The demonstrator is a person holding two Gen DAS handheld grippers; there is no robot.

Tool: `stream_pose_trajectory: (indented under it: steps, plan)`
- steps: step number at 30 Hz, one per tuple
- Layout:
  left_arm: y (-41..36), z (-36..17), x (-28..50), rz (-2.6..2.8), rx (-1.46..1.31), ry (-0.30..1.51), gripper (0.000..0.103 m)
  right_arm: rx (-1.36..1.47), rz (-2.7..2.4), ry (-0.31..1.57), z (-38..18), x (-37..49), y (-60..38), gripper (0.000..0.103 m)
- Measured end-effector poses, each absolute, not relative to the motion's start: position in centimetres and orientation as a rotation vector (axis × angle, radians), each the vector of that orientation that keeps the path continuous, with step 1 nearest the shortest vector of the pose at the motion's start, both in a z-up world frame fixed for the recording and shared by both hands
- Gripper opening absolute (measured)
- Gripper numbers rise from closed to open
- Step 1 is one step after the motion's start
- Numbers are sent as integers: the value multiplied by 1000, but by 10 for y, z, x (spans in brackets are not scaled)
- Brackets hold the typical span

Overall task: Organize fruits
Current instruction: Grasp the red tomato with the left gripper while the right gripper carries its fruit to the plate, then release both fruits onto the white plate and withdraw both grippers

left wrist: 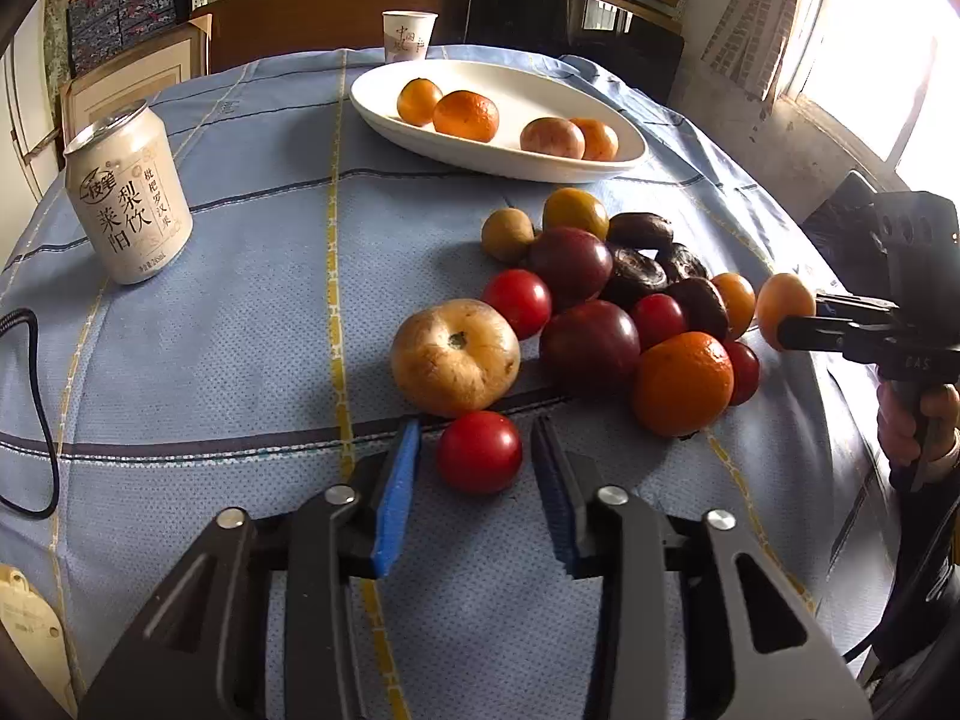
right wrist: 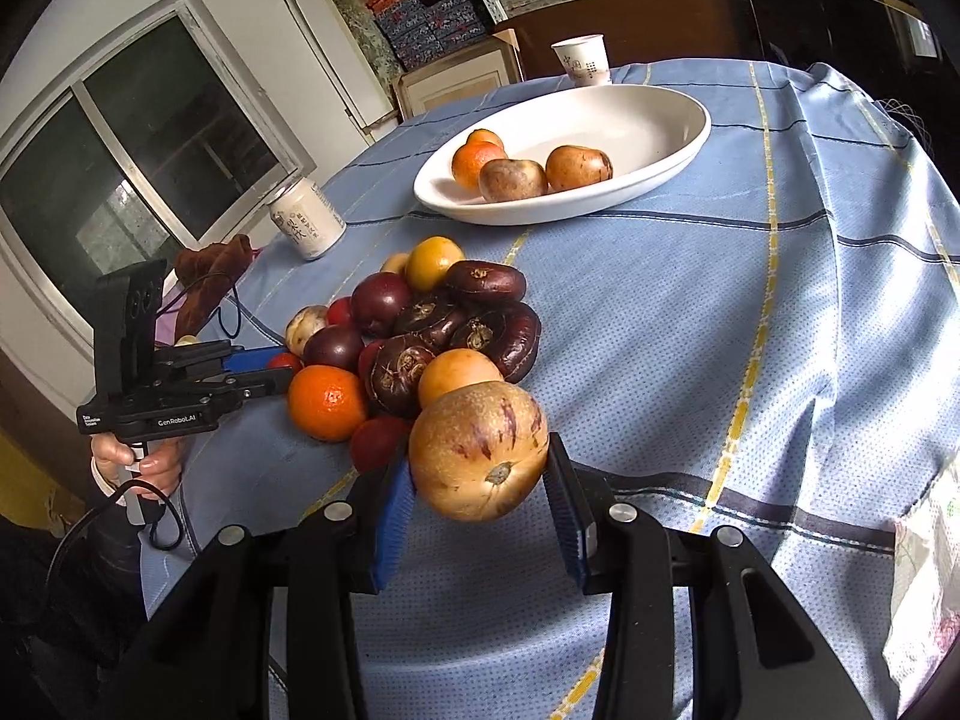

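A pile of fruit point(left wrist: 606, 300) lies on the blue cloth, also seen in the right wrist view point(right wrist: 420, 330). My left gripper point(left wrist: 477, 450) is open, its blue pads on either side of a red tomato point(left wrist: 478, 451) that rests on the cloth. My right gripper point(right wrist: 480, 480) is shut on a tan streaked round fruit point(right wrist: 478, 450), held just above the cloth at the pile's near edge; it also shows in the left wrist view point(left wrist: 785, 311). A white oval dish point(left wrist: 384, 102) at the back holds several orange and tan fruits; it also shows in the right wrist view point(right wrist: 672, 120).
A white drink can point(left wrist: 129, 198) stands at the left on the round table. A paper cup point(left wrist: 409, 36) stands behind the dish. A black cable point(left wrist: 42, 420) lies at the left edge. Shelves and boxes stand behind the table.
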State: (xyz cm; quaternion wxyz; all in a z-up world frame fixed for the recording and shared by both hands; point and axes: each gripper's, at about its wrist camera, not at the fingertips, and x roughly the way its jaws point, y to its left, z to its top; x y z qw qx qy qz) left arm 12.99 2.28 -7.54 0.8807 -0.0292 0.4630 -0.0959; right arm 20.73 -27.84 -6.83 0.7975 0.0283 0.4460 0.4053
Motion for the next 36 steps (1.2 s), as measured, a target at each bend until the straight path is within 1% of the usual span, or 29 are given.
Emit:
stream_pose_trajectory:
  steps: [1,9,13,16,19,24,27,32,36]
  plan:
    - [22,-76,130,-201,-61,966,27,60,869,958,-68,207,-278,42]
    - [24,-75,129,-201,-83,964,26,61,873,959,-69,207,-278,42]
    - [34,-70,126,-226,-146,940,26,90,889,963,-69,208,-279,42]
    - [46,-60,126,-253,-229,901,26,165,918,955,-67,214,-283,42]
    - [51,-43,139,-281,-279,900,26,273,955,934,-58,225,-283,42]
    - [45,1,187,-275,-207,851,26,324,886,863,-32,255,-260,42]
    - [37,16,225,-248,-166,837,26,333,819,824,-24,281,-244,42]
    - [27,19,287,-196,-146,851,26,359,719,790,-28,324,-227,42]
    - [20,7,324,-170,-142,872,26,385,687,799,-37,351,-221,42]
